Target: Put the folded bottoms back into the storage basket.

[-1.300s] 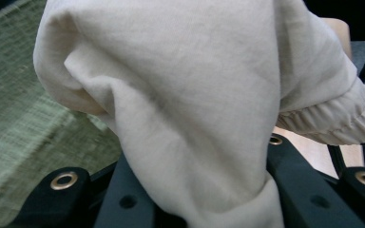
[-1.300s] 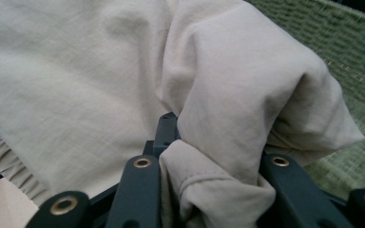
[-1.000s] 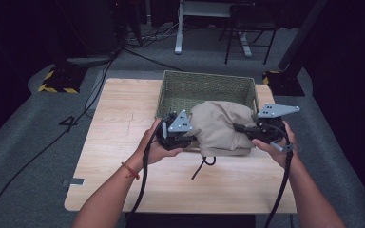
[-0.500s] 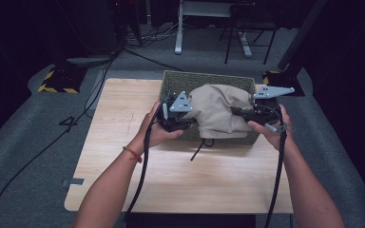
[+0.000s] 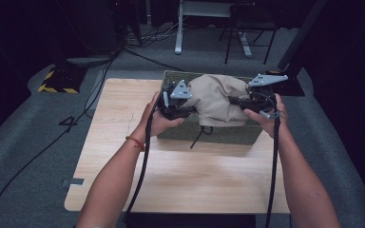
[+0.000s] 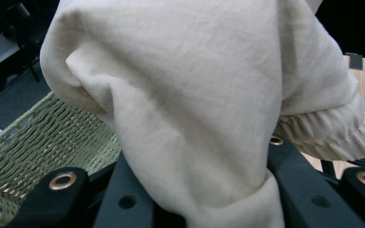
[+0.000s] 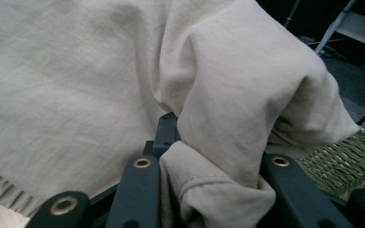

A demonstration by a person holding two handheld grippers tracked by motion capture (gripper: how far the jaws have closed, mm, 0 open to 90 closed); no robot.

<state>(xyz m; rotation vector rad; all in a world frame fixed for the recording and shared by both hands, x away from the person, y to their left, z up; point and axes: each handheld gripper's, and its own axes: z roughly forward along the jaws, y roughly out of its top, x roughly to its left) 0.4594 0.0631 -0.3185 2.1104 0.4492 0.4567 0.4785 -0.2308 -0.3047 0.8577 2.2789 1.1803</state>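
Matt beige cloth garment (image 5: 216, 99), woven, perhaps wicker basket (image 5: 228, 133), wooden table (image 5: 185, 175)

The bundled cloth garment (image 5: 217, 99) is plain beige, with a black drawstring (image 5: 198, 137) hanging below it. The woven rectangular basket (image 5: 209, 133) is olive green; the wooden table (image 5: 123, 114) is pale tan. Both two-jaw grippers, left (image 5: 186, 112) and right (image 5: 234, 100), are black with grey top plates.

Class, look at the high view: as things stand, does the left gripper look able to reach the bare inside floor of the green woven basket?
Probably not. The left gripper is shut on the beige folded cloth garment, which hangs over the green woven basket and covers its opening, and the right gripper grips it too.
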